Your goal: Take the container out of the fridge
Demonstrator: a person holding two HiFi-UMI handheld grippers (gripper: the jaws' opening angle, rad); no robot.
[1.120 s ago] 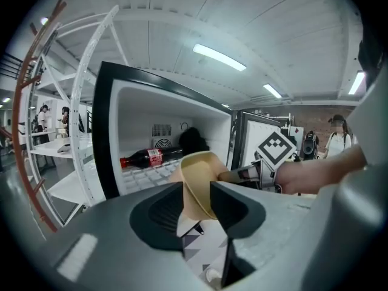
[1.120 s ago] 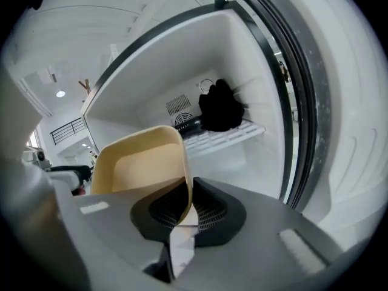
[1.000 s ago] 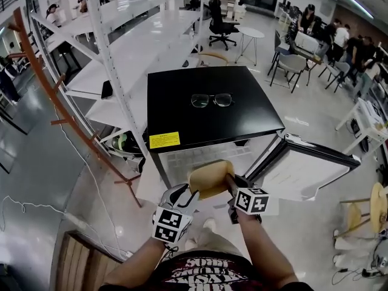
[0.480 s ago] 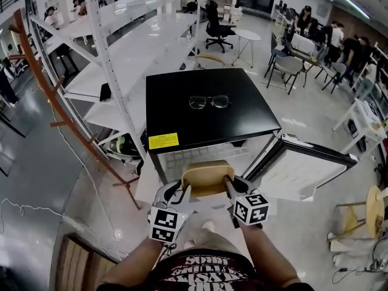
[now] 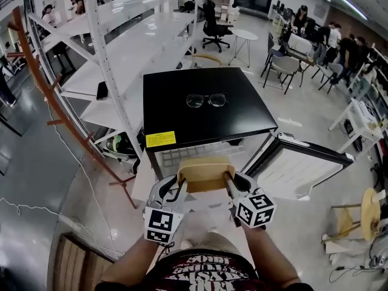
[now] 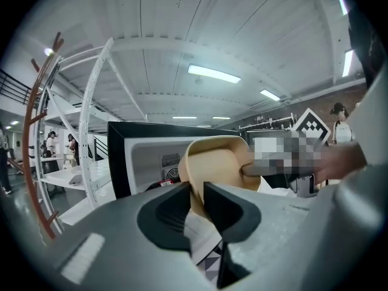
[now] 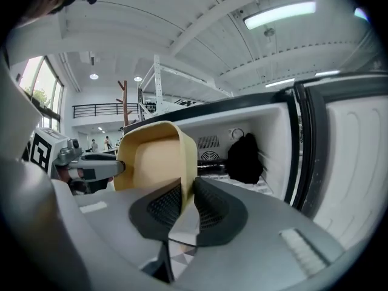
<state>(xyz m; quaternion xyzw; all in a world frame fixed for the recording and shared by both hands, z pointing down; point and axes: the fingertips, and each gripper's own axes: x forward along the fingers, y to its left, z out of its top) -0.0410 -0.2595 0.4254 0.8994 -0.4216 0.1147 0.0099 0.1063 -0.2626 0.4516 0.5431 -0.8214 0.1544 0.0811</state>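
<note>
Tan container [image 5: 205, 173] before open fridge [image 5: 176, 120], glasses [image 5: 206, 100] atop

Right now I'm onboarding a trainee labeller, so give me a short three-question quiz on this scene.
1. True or false: the left tongs and the right tongs each clamp a wall of the tan plastic container.
2. What lies on top of the small black fridge?
3. Fill in: the fridge's white-lined door stands ____.
Key: 1 true. 2 a pair of dark-framed glasses. 3 open.
</note>
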